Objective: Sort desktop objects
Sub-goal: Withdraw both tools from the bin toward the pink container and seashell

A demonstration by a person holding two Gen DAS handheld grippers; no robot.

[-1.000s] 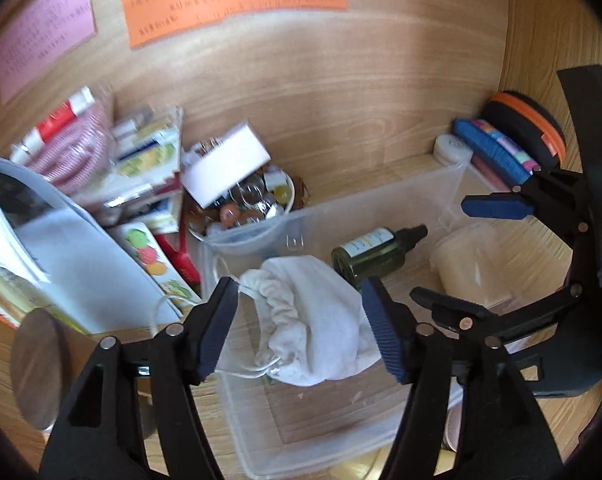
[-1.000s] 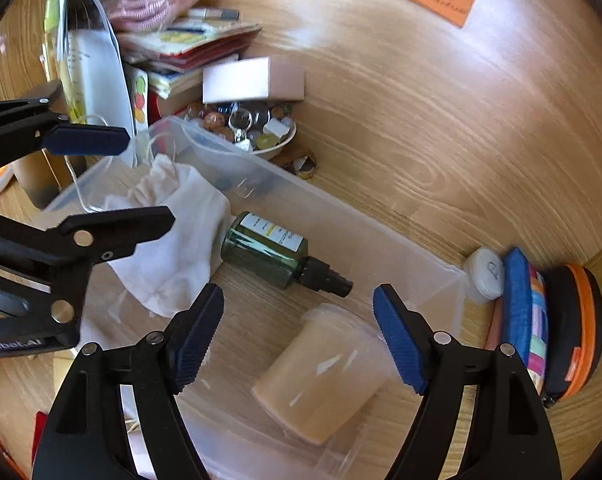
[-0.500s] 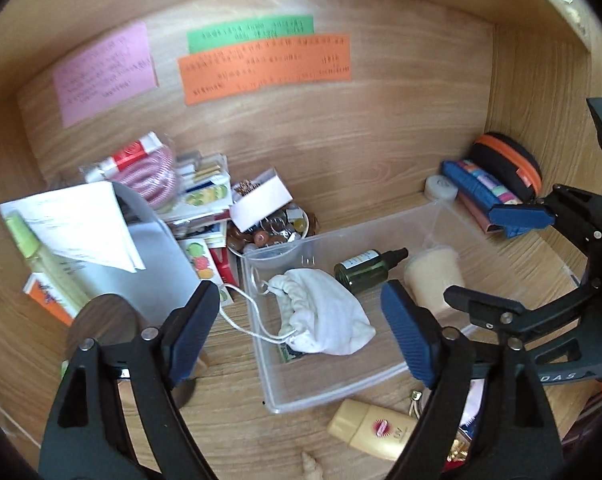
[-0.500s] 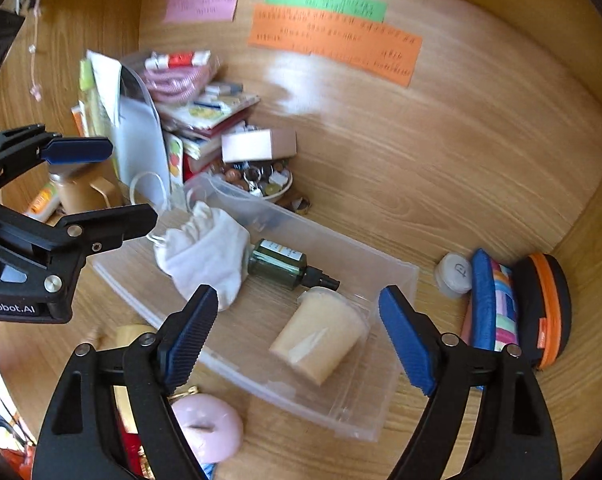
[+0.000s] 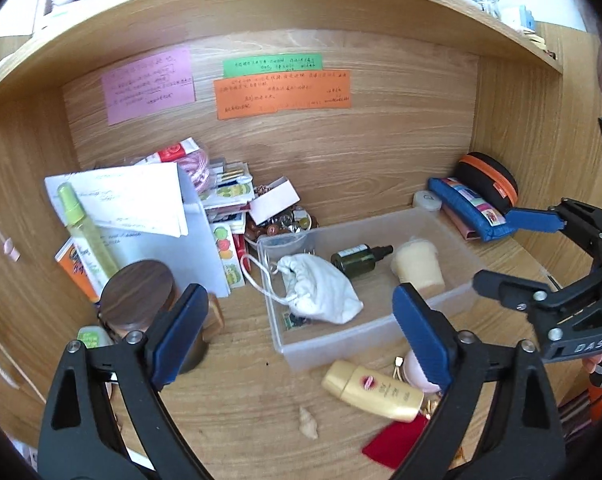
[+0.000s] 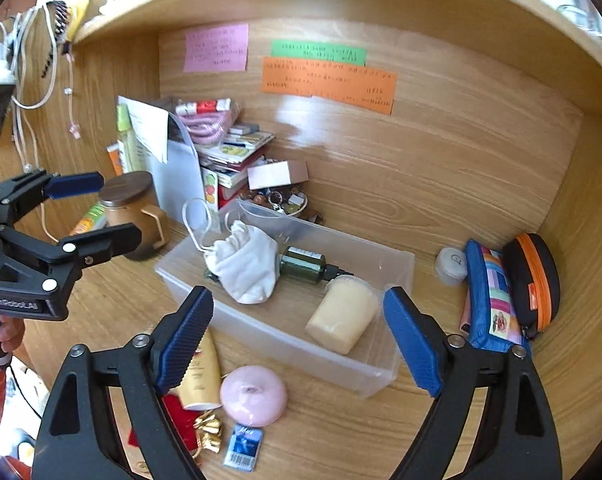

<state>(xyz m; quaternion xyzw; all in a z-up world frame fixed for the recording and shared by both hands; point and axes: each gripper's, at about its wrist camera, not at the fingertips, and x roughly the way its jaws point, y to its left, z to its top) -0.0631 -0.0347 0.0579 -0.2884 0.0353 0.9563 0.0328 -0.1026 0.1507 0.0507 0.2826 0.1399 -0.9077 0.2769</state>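
Observation:
A clear plastic bin [image 5: 457, 292] [image 6: 401, 276] sits mid-desk and holds a white drawstring pouch [image 5: 321, 288] [image 6: 247, 266], a dark green bottle [image 5: 357, 258] [image 6: 305, 266] and a cream cup [image 5: 419, 268] [image 6: 343, 318]. In front of it lie a gold tube [image 5: 371, 390] [image 6: 201, 380], a pink round case [image 6: 255, 396], a gold bow [image 6: 209, 432] and a small blue packet [image 6: 243, 446]. My left gripper [image 5: 297, 336] is open and empty, held back above the desk front. My right gripper [image 6: 299, 340] is open and empty, to its right.
Books, a white folder [image 5: 149, 220] and a bowl of trinkets [image 5: 289, 224] crowd the back left. A wooden-lidded jar [image 5: 139, 300] stands left. A blue pouch [image 5: 467, 208], an orange-black case [image 5: 487, 176] and a white round tin [image 5: 427, 201] sit at the right wall. A shell [image 5: 308, 424] lies near the front.
Both grippers have pulled back and up from the bin, staying open. The pouch, bottle and cup lie in the bin as before.

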